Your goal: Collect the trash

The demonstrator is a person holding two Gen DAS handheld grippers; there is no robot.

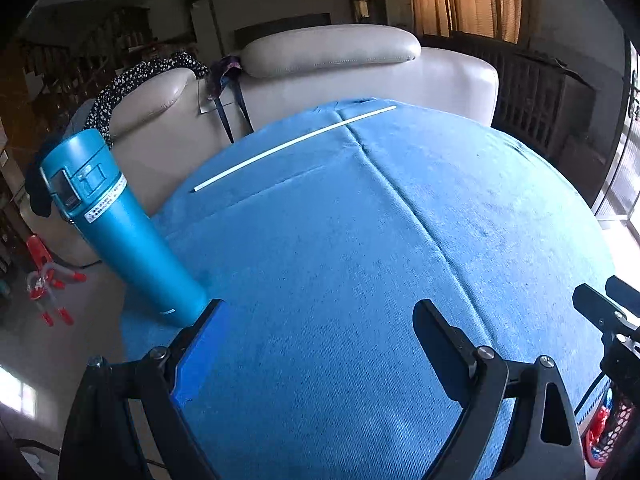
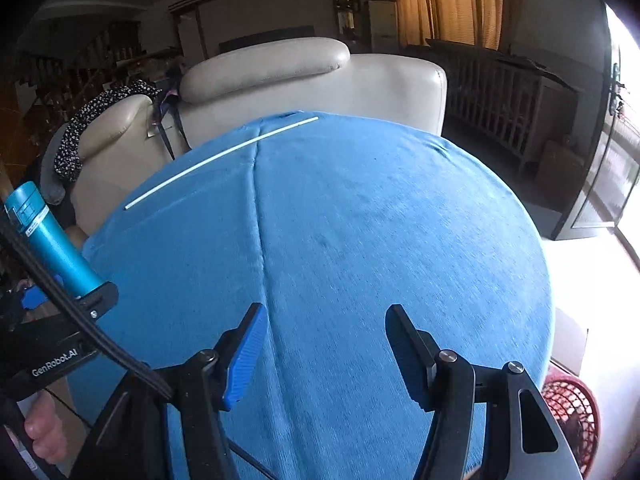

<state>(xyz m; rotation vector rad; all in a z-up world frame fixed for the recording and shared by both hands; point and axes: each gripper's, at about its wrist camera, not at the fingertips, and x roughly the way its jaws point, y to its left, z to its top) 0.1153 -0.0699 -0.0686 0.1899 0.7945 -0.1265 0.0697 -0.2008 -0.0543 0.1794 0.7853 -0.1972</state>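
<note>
Left wrist view: a thin white straw (image 1: 294, 148) lies far across the blue-clothed table (image 1: 360, 260). It looks light, slippery and easily crushed, so I'd pinch it mid-length. The left gripper (image 1: 320, 344) and right gripper (image 2: 326, 352) both have jaws wide open, holding nothing.

Both wrist views low over blue tablecloth (image 1: 360, 240), facing sofa (image 2: 320, 80)

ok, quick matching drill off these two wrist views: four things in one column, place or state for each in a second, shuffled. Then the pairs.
Things:
1. teal flask
2. white stick
3. red basket
4. left claw

Places or states:
A. lying flat near the far edge of the blue tablecloth
B. on the floor, by the table's near right side
C. open, holding nothing
D. standing at the table's left edge

Pairs: 1-D, 2-A, 3-B, 4-C
</note>
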